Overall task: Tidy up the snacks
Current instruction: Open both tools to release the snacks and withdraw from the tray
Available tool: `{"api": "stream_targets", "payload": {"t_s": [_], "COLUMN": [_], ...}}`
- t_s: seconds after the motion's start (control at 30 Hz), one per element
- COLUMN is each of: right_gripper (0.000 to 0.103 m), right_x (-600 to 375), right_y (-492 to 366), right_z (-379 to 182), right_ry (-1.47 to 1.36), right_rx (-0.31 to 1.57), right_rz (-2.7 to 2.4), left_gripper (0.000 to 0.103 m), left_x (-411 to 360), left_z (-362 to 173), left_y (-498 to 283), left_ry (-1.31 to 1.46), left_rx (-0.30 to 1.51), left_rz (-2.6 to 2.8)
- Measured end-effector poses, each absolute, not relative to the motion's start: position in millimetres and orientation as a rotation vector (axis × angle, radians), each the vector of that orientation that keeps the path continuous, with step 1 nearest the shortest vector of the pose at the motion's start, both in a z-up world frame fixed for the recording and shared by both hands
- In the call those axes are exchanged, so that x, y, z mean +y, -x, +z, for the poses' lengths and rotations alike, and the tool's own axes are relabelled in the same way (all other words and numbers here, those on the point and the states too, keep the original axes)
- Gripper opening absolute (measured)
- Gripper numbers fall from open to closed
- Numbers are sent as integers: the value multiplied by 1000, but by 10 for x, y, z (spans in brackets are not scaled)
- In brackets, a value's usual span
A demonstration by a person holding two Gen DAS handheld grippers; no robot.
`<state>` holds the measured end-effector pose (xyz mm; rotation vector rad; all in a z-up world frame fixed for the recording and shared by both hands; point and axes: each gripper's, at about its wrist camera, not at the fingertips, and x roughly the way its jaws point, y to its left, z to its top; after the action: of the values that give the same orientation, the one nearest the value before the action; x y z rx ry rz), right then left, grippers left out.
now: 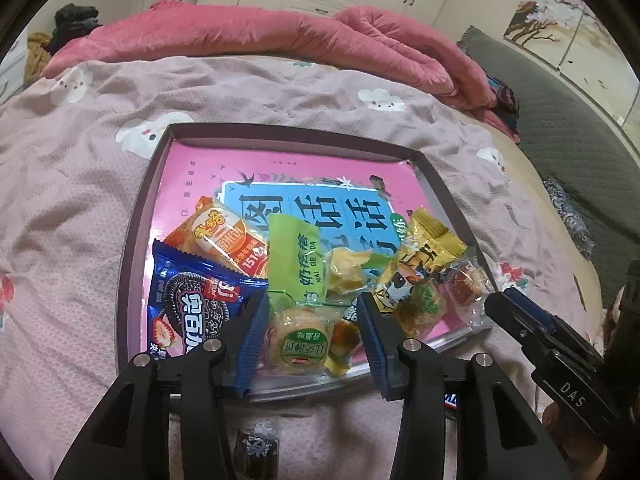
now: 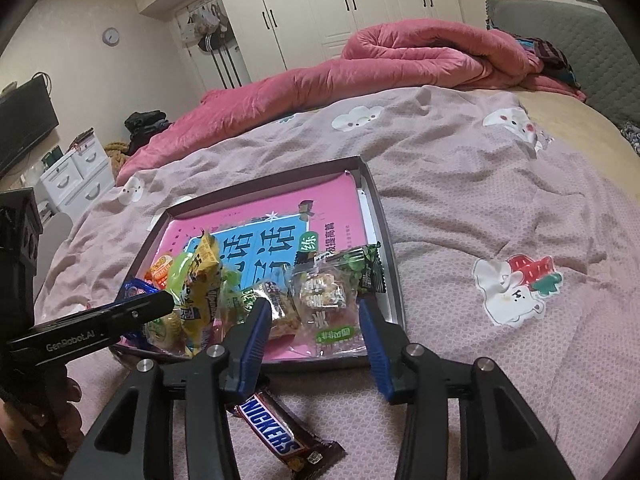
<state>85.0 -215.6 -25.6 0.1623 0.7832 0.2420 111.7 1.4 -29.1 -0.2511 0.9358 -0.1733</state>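
A shallow dark tray [image 1: 134, 236] with a pink book in it lies on the bed. Snacks are heaped at its near end: a blue Oreo pack [image 1: 192, 312], an orange cracker pack [image 1: 224, 240], a green pack [image 1: 294, 252] and a yellow pack [image 1: 430, 244]. My left gripper [image 1: 312, 304] stands open around a round pastry [image 1: 298, 340], its pads clear of it. My right gripper [image 2: 313, 306] is open over the tray's near right corner [image 2: 394, 300], with a clear-wrapped nut snack [image 2: 324, 300] lying between its fingers. A Snickers bar [image 2: 276, 432] lies on the blanket under it.
A small dark wrapped candy [image 1: 256, 450] lies on the blanket in front of the tray. A rolled pink quilt [image 1: 248, 36] runs along the far side of the bed. A grey headboard [image 2: 560, 28] is at the right, white drawers [image 2: 76, 176] at the left.
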Motion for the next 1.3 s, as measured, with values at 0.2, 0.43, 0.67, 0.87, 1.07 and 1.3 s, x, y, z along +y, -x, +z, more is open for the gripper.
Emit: {"api": "stream_targets", "payload": {"t_s": [0.2,0.43,0.67,0.87,1.07,1.3], "right_gripper": [48,53,56,57,58,59], "right_x": [-2161,-2196,-2212,-2179,-2122,-2091], "right_y": [-816,-787,-711,-644,-564,-503], "right_z": [-239,-215,-200,-186,-203,-202], "right_ry": [-160,-171,-145,-113,-92,-71], "right_rx": [780,775,767,761,772,779], "right_rz": [249,247,250,270,291,300], "left_gripper": [54,58,59,68,69,72], "left_x": [23,69,139,298,448,601], "left_z": [-262,-173,-50,48,86,41], "left_y": [-1080,-1006,-910,-817,-765,-698], "left_ry": [253,250,247,259,267,265], "left_rx": [935,919,900,887,889,909], "left_rz": [-176,-180,-184,-159,-133,-96]}}
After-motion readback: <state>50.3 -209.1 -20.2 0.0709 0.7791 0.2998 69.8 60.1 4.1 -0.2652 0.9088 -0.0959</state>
